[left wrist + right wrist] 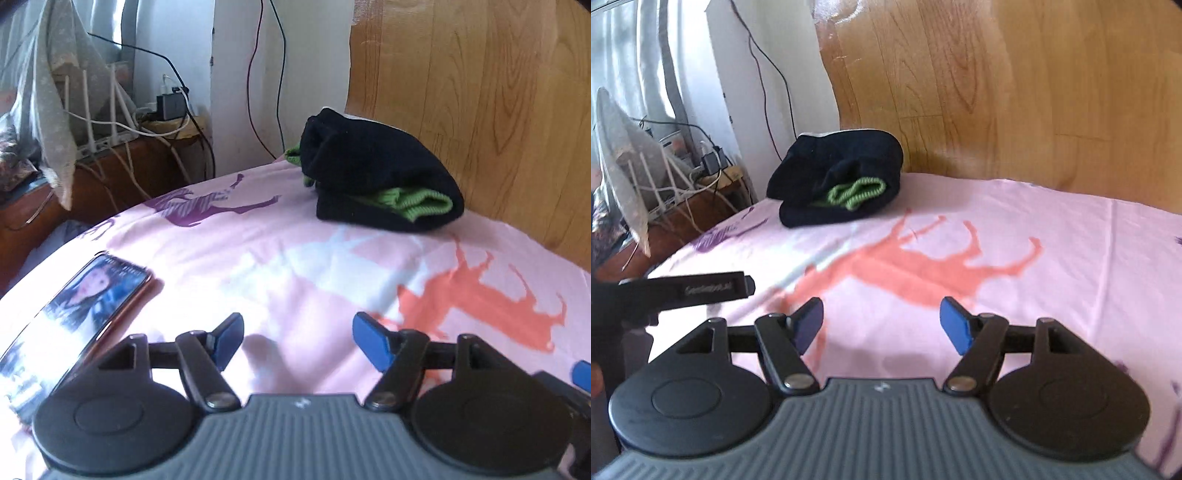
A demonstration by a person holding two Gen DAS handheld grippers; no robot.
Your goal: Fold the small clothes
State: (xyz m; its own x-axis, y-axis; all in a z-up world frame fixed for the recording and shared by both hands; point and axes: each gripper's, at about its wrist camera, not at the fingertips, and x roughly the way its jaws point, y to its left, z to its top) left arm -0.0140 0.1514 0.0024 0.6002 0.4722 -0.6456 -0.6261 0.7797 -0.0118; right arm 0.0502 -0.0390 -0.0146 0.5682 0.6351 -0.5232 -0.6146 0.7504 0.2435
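Hovering over the bed, left wrist view first: left claw [297, 341] sits at bottom centre, blue pads spread apart, nothing between them, only pink bedsheet [280, 266] below. The folded garment [376, 173], black knit with green trim, lies in the upper centre-right of the frame, on the sheet and right up against the wooden headboard [480, 110]. It is well apart from the claw. A phone [88, 295] with its screen lit lies at lower left on the sheet, just beside the claw's left arm. Cluttered nightstand [110, 166] with cables at upper left. A blue bit of the other claw peeks in at the right edge.

Right wrist view: right claw [882, 325] at bottom centre, also parted and empty, over the orange deer print [916, 269]. Same black-green bundle sits upper left of centre, by the headboard, apart from the pads. Part of the left tool shows as a dark bar at mid left.

Step, as I judge it: this piece looks already folded and set aside, both claws free, so it's the gap between items. No other loose garment shows in either view. Next move likely calls for finding a fresh piece off frame, bringing it flat onto the open sheet and keeping clear of the phone.
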